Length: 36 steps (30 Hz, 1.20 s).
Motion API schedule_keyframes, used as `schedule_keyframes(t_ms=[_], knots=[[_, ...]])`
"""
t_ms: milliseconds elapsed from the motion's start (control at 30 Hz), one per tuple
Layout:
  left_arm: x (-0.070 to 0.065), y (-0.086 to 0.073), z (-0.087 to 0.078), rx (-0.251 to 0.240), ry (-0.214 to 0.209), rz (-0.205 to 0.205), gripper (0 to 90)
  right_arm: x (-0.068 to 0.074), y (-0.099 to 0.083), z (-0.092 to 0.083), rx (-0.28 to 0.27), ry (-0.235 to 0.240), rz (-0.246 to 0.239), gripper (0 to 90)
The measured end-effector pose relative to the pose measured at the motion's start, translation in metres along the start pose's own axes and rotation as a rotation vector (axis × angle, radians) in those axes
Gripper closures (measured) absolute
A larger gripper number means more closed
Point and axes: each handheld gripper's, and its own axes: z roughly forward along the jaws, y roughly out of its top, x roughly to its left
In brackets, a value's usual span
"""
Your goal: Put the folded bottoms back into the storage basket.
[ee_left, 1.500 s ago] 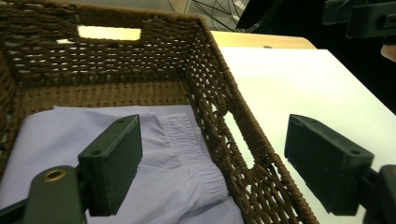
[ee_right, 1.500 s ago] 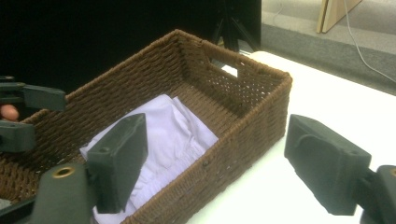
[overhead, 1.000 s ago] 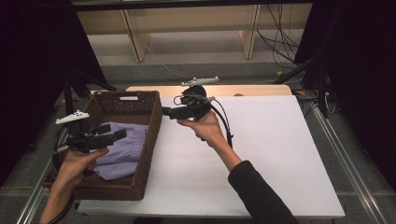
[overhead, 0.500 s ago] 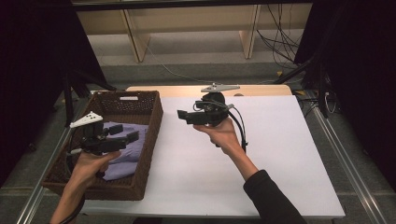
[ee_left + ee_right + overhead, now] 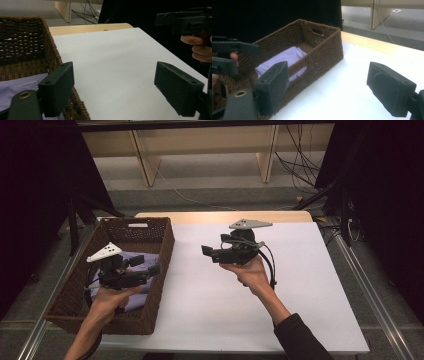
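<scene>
Both tongs gape; the basket's (image 5: 160, 257) long axis runs away from the person.

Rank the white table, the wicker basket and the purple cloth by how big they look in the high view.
1. white table
2. wicker basket
3. purple cloth, partly hidden by the left gripper

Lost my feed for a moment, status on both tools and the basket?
Left tool open, empty, above wicker basket. Right tool open, empty, over white table. Folded lilac cloth lies in basket. Nothing in the way.
</scene>
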Motion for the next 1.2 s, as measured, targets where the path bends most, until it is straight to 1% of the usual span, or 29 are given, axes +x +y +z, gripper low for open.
schedule_keyframes(t_ms=[233, 300, 400, 433, 600, 900, 1000, 1200], knots=[[-0.012, -0.005, 0.008, 0.000, -0.027, 0.015, 16.2, 0.000, -0.012, -0.014, -0.023, 0.007, 0.004, 19.0], [-0.015, -0.007, 0.010, 0.002, -0.035, 0.017, 16.3, 0.000, -0.015, -0.017, -0.030, 0.002, 0.000, 19.0], [-0.019, -0.008, 0.012, -0.008, -0.079, -0.009, 16.2, 0.000, -0.018, -0.021, -0.031, -0.003, -0.010, 19.2], [-0.021, -0.008, 0.012, -0.012, -0.085, -0.009, 16.3, 0.000, -0.020, -0.022, -0.032, -0.003, -0.012, 19.3], [-0.028, -0.010, 0.014, -0.012, -0.094, 0.008, 16.3, 0.000, -0.025, -0.029, -0.032, -0.005, -0.016, 19.2], [-0.033, -0.017, 0.021, -0.001, -0.093, 0.023, 16.3, 0.002, -0.033, -0.036, -0.037, -0.006, -0.023, 19.3], [-0.035, -0.019, 0.023, -0.003, -0.095, 0.022, 16.3, 0.003, -0.035, -0.039, -0.041, -0.007, -0.026, 19.3], [-0.040, -0.023, 0.026, 0.006, -0.096, 0.052, 16.3, 0.004, -0.041, -0.045, -0.048, -0.005, -0.032, 19.3]])
